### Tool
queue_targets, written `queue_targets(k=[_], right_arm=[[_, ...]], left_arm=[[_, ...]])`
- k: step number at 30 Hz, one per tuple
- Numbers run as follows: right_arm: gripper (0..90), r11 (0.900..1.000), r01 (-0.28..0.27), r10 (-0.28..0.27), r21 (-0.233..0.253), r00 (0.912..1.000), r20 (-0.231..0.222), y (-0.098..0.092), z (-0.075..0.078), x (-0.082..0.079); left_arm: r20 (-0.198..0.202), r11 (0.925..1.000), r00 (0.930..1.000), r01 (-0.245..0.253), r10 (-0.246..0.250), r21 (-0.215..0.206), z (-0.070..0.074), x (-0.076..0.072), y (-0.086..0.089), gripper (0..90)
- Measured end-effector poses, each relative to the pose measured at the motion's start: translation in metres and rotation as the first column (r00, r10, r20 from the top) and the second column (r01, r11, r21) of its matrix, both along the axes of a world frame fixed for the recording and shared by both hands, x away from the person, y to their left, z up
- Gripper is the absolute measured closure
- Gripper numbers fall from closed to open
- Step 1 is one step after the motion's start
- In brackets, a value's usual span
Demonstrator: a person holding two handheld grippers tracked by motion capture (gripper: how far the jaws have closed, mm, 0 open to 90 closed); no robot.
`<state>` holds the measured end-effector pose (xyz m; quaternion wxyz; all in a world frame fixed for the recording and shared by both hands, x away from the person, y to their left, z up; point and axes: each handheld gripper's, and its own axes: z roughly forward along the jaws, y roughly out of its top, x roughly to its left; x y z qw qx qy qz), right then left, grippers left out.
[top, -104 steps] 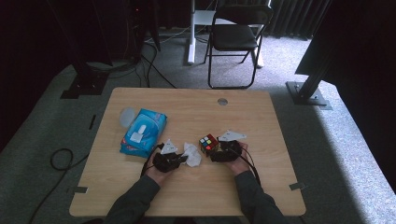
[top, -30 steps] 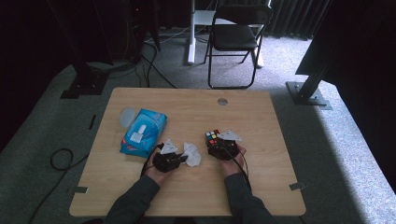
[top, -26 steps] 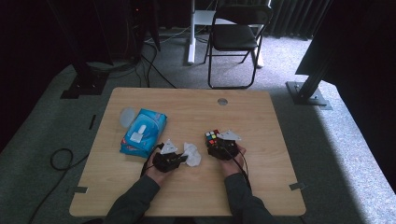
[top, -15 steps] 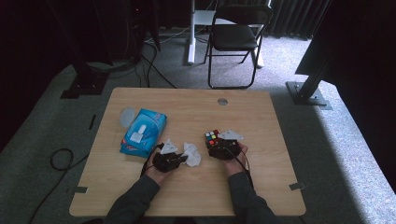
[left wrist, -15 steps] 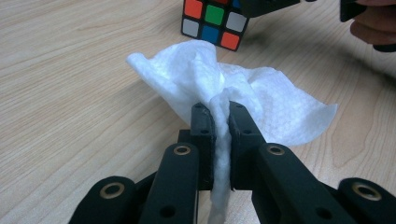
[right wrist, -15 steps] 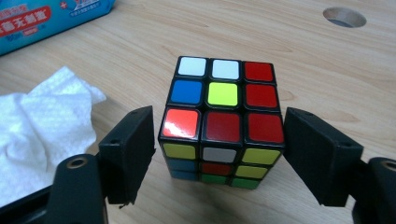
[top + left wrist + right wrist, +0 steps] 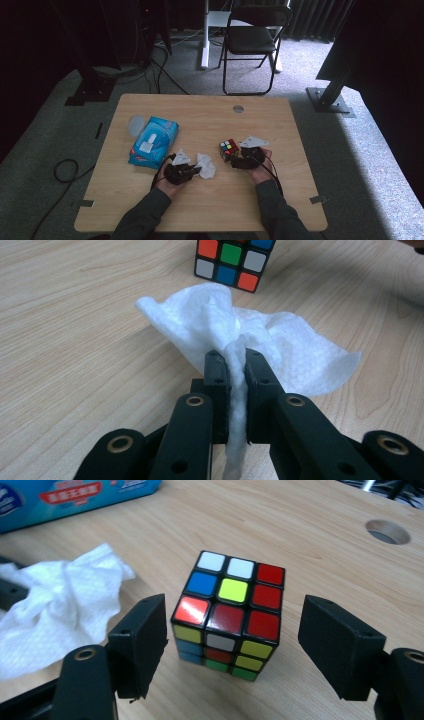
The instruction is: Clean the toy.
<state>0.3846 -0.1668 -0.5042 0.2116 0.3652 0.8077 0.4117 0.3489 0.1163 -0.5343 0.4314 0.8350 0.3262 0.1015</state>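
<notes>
Crinkled white wipe [image 7: 260,347] pinched beside glossy square cube [image 7: 227,614]

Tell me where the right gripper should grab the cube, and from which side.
Probably the two opposite vertical side faces of the Rubik's cube, at mid-height, coming in level from the person's side. The cube sits flat on the table, and the right gripper already has its open jaws flanking those faces with a gap on each side. Flat parallel faces suit flat pads; avoid the corners.
</notes>
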Motion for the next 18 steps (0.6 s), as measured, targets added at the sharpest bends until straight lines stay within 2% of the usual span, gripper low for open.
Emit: queue_targets(k=[6,9,13,18], right_arm=[[29.6,0.999,-0.037,0.037,-0.004,0.9993,-0.008,-0.005,-0.001,0.002],[26.9,0.999,-0.047,0.047,0.003,0.9984,-0.032,-0.004,-0.004,0.003],[21.8,0.999,-0.034,0.035,0.004,0.9987,-0.039,0.000,-0.009,0.005],[23.3,1.000,-0.008,0.008,0.002,0.9990,-0.045,0.005,-0.013,0.006]], left_arm=[[-0.001,1.0000,1.0000,0.000,0.000,-0.001,0.000,0.000,0.000,82.7],[-0.002,1.0000,1.0000,0.001,-0.001,0.000,0.000,0.000,0.000,82.7],[-0.001,1.0000,1.0000,0.000,0.000,-0.001,0.000,0.000,0.000,82.7],[0.000,1.0000,1.0000,0.001,-0.001,0.000,0.000,0.000,0.000,82.7]])
